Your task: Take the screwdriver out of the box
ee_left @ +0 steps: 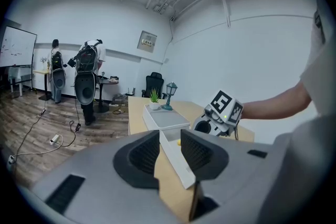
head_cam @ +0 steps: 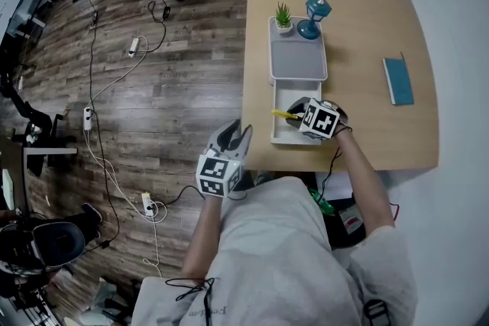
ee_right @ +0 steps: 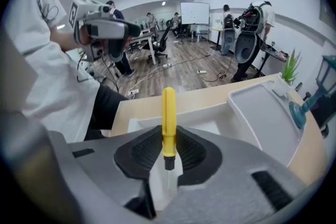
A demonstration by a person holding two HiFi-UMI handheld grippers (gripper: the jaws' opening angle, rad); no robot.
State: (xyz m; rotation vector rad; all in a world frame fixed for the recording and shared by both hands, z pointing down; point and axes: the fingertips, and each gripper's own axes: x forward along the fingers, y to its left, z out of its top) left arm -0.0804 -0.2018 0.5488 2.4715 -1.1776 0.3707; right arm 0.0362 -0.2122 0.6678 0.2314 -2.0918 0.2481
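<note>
The screwdriver [ee_right: 168, 122] has a yellow handle, and it is pinched between the two fingers of the right gripper [ee_right: 168, 150]. The dark pads press on the handle from both sides. The yellow end points away from the gripper, and the thin metal end points back between the fingers. Seen from the head, the right gripper [head_cam: 296, 113] is over the open part of the white box [head_cam: 280, 135], and the screwdriver [head_cam: 282, 114] sticks out of it toward 9 o'clock. The box sits on a light wooden table [head_cam: 367, 34], close to the edge near the person. A flat grey lid [head_cam: 298, 61] lies at 12 o'clock from the open part, touching it. A little green plant [head_cam: 283, 15] and a blue lamp [head_cam: 313, 17] stand at the far end of the lid, side by side. A blue book [head_cam: 398, 80] lies on the table at 3 o'clock from the box, well apart from it. The left gripper [head_cam: 232, 139] is at 7 o'clock from the box, off the table's edge and above the wooden floor [head_cam: 168, 103]. In its own view the left gripper [ee_left: 169, 148] has its fingers apart and nothing is held between them.
</note>
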